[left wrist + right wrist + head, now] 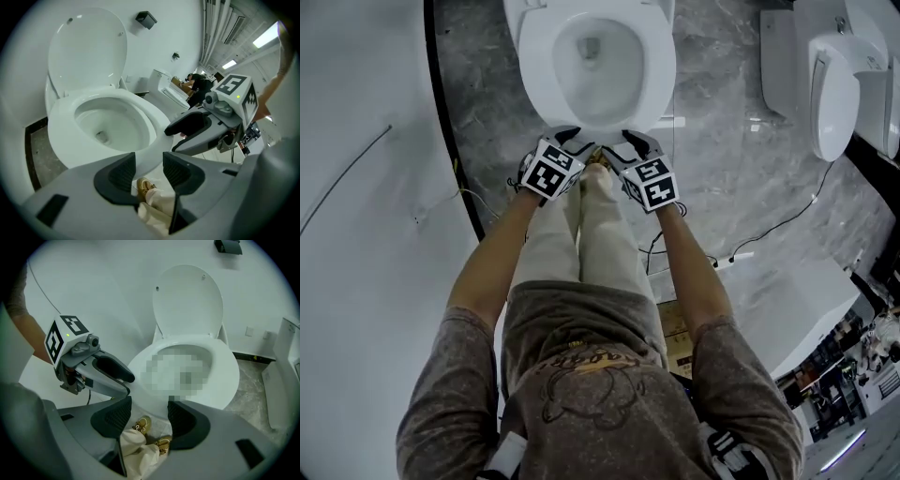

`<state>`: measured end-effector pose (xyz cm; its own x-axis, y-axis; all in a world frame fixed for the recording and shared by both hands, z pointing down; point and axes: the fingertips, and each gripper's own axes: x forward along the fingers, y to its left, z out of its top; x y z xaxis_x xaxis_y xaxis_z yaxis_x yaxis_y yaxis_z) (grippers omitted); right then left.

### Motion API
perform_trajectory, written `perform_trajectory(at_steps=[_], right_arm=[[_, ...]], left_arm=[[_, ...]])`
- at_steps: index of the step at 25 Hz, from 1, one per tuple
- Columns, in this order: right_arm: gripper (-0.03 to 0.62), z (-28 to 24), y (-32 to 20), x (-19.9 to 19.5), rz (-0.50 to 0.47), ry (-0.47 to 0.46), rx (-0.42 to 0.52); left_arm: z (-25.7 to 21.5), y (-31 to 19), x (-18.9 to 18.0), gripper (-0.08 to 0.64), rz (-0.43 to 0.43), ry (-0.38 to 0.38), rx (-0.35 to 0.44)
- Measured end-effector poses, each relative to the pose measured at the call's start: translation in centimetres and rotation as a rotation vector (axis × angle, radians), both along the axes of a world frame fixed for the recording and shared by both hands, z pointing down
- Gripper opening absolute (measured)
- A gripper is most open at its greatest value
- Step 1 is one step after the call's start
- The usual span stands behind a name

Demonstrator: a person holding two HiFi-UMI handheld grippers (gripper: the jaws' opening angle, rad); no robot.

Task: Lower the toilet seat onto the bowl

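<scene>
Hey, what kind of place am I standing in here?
Probably a toilet showroom or test room, not a home bathroom: one white toilet stands ahead, more toilet units sit close by on the right, and loose cables trail over the grey marble floor.

Tally: one toilet seat (pixel 661 70), one upright lid (pixel 86 51), one black wall box (pixel 146 19), two grippers, left gripper (pixel 149 171) and right gripper (pixel 149 413), two jaws apiece, two tan shoes (pixel 140 424) (pixel 162 444).
</scene>
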<state>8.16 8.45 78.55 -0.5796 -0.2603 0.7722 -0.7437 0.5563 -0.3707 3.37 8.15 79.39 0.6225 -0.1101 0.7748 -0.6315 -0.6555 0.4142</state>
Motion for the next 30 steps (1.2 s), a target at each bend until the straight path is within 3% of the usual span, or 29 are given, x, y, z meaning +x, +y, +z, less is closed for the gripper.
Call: perform_trajectory(at_steps=[9, 19, 25, 30], right_arm=[[0.261, 6.6, 1.4, -0.5, 0.026, 0.024, -0.047], [0.257, 10.4, 1.4, -1.0, 0.055, 0.028, -0.089], [0.247, 9.4, 1.2, -0.9, 0.072, -0.001, -0.097], [0.246, 4.3, -1.1, -0.4, 0.086, -0.004, -0.011]], left_arm=[[6.3, 1.0, -0.1, 0.186, -0.054, -0.01, -0.037], [10.2, 0.9, -0.2, 0.184, -0.098, -0.051, -0.053], [9.3, 0.8, -0.2, 0.17, -0.1, -0.043, -0.068], [4.5, -1.5, -0.9, 0.17, -0.134, -0.016, -0.017]])
